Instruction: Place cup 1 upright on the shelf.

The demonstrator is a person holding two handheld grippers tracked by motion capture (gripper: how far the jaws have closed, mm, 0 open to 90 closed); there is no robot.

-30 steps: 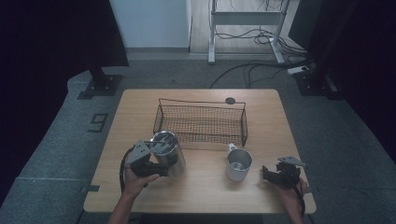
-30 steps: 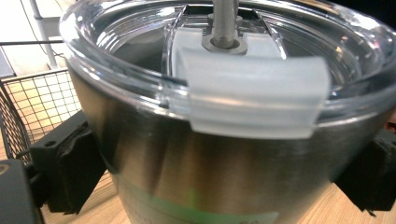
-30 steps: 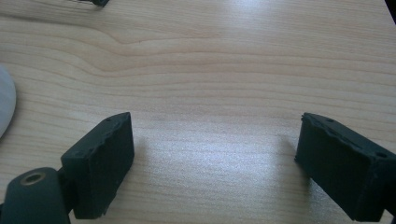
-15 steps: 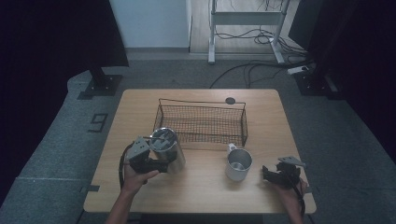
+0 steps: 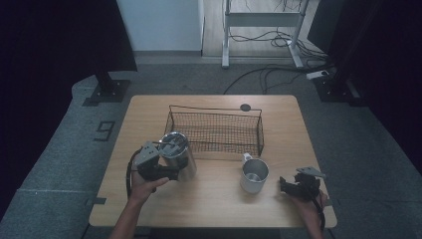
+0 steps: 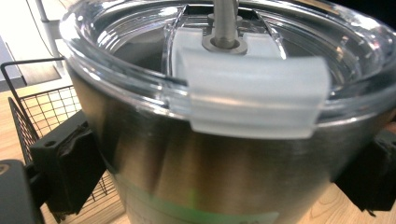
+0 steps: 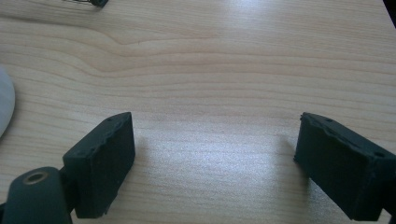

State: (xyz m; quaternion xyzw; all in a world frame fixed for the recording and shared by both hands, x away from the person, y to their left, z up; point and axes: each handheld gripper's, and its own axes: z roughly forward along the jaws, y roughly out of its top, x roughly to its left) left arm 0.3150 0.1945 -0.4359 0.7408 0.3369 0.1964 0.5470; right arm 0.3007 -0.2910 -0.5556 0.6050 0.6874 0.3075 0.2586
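At the near left of the table point(image 5: 214, 199), just in front of the wire basket point(image 5: 215, 130), stands the steel tumbler point(image 5: 177, 154) with a clear lid point(image 6: 224, 51), clamped at its sides by the left gripper point(image 5: 166, 172). It looks stiff and fairly heavy for its size, its brushed wall smooth and likely slippery — a grip high on the body, under the lid's rim, seems safest, keeping it upright. The right gripper point(image 5: 293, 186) rests near the metal mug point(image 5: 254, 174), its jaws apart over bare wood with nothing between them — they have just been closing slightly.
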